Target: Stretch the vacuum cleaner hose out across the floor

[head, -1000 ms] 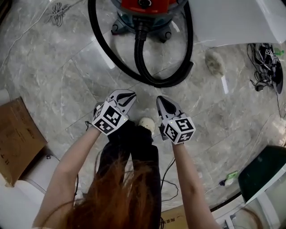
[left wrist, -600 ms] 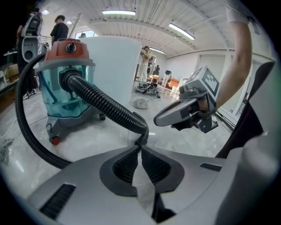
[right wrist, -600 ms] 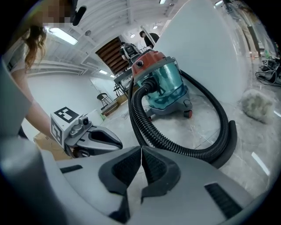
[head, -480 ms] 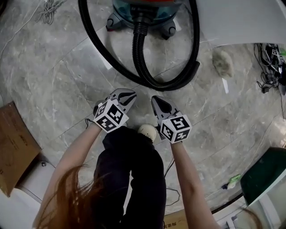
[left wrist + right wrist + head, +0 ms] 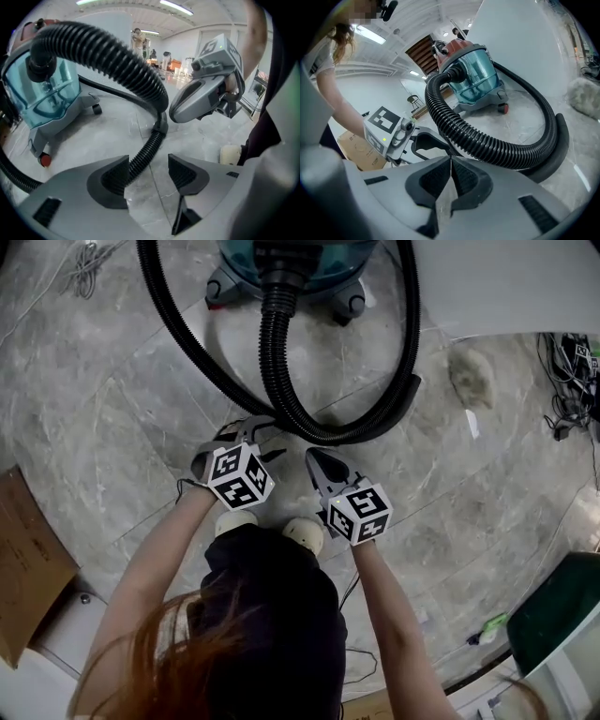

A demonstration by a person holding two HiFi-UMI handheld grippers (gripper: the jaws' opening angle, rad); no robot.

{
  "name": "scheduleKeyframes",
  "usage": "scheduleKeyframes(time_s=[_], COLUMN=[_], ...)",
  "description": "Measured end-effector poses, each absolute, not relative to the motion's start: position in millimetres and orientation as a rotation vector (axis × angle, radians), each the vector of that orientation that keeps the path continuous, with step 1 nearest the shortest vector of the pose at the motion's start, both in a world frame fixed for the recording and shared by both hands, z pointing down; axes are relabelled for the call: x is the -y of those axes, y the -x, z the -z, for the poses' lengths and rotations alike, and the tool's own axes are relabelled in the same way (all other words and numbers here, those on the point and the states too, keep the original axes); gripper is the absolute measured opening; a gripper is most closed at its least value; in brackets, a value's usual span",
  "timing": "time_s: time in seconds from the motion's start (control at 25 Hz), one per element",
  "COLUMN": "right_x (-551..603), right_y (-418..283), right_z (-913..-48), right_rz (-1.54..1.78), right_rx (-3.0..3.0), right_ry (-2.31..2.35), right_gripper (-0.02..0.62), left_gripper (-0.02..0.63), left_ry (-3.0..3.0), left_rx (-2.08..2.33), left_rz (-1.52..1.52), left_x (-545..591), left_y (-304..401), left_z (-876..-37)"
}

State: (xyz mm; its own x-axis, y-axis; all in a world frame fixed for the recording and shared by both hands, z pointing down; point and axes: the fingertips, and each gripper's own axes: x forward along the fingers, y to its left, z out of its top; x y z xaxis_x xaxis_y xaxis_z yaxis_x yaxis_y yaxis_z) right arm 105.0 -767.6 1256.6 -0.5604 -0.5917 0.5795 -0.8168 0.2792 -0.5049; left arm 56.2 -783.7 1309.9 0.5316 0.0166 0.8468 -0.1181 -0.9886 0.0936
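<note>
Between the parted jaws of the left hand-held gripper only bare floor shows, with the ribbed black vacuum cleaner hose passing just beyond the tip of one jaw. No pad presses on it. These jaws have just been opening and now stand wide, holding nothing. Just beside it, and apart from it, the right hand-held gripper has its jaws closed fully together with nothing between them; its tip points toward the bend of the hose. Both are held low over the grey marbled floor by a person bending forward, pale shoes visible beneath the arms. From a port on the front of the teal vacuum cleaner the hose runs toward the person, bends just ahead of both grippers, then sweeps to the right and back up around the machine in a loop. It lies coiled. Farther out, a pale fluffy clump lies to the right and a cardboard box to the left.
</note>
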Motion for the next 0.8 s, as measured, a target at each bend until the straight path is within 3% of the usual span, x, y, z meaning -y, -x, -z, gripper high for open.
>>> scheduleKeyframes(time_s=[0.12, 0.44, 0.8], right_x=[771, 773, 773], right_y=[-103, -107, -123], right_z=[-1264, -1285, -1292], right_rz=[-1.175, -1.184, -1.251], right_rx=[2.289, 2.299, 2.264], right_ry=[-1.282, -1.237, -1.315], right_gripper=[0.015, 0.015, 0.015], left_gripper=[0.270, 0.276, 0.249], left_ry=[-2.609, -2.537, -2.514], left_rx=[0.027, -0.211, -0.412], left_rz=[-1.599, -1.983, -2.041], left_x=[796, 812, 816], left_y=[-54, -47, -55], left_z=[-1330, -1373, -1389])
